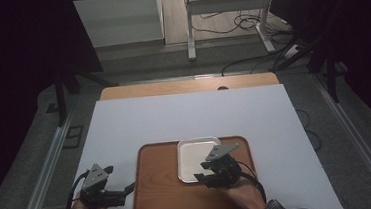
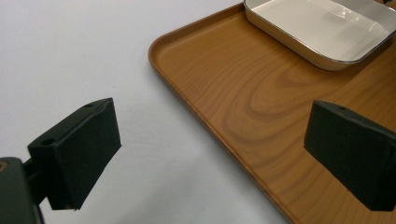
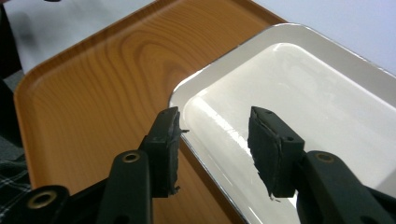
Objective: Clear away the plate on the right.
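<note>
A glossy white rectangular enamel dish (image 1: pixel 197 156) sits in the far right corner of a rounded wood-grain tray (image 1: pixel 160 196). The right gripper (image 3: pixel 215 140) straddles its rim, open; the left gripper (image 2: pixel 210 149) is open wide.

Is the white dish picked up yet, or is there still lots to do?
Not yet. Already done: the white dish sits on the wooden tray. In hand: the right gripper is open with one jaw on each side of the dish's rim, not closed on it. The left gripper is open, straddling the tray's edge. Gripping and lifting look left to do.
</note>
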### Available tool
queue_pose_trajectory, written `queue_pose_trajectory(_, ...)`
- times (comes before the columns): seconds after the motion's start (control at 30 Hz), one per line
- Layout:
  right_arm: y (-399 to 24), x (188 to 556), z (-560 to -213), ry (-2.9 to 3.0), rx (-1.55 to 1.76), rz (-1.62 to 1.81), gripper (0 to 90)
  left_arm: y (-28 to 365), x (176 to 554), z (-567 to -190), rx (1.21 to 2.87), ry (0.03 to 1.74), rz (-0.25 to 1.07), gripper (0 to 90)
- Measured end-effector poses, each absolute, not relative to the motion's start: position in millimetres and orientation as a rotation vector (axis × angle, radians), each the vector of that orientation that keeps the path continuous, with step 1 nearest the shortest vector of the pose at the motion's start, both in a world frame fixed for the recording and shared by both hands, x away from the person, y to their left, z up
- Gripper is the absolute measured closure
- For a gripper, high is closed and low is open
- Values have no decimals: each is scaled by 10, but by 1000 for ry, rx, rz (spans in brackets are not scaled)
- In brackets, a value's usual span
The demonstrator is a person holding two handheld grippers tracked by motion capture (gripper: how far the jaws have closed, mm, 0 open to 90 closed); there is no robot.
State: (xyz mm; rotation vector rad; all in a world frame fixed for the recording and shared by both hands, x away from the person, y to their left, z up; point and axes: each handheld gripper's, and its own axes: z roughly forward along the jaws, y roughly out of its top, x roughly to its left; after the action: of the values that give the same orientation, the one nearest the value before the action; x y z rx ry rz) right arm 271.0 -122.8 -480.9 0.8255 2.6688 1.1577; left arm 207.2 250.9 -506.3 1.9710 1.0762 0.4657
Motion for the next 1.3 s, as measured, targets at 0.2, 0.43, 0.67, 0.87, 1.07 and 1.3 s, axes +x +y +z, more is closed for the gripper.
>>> queue_pose_trajectory(0.2,-1285,2721,-4769,2641,830,1154,484,2508,2069,-5061,1974,1073,472,31)
queue_pose_trajectory(0.43,-1347,2735,-4738,2619,837,1156,434,2502,2070,-5070,1987,1070,476,32)
queue_pose_trajectory(0.67,-1412,2745,-4723,2606,853,1155,402,2505,2068,-5069,1988,1068,487,31)
queue_pose_trajectory(0.87,-1506,2768,-4700,2581,876,1162,384,2505,2067,-5071,1988,1066,492,29)
queue_pose_trajectory(1.07,-1548,2779,-4698,2567,883,1154,364,2514,2064,-5064,1978,1068,495,27)
queue_pose_trajectory(1.3,-1626,2809,-4685,2530,895,1170,285,2527,2064,-5061,1961,1074,487,23)
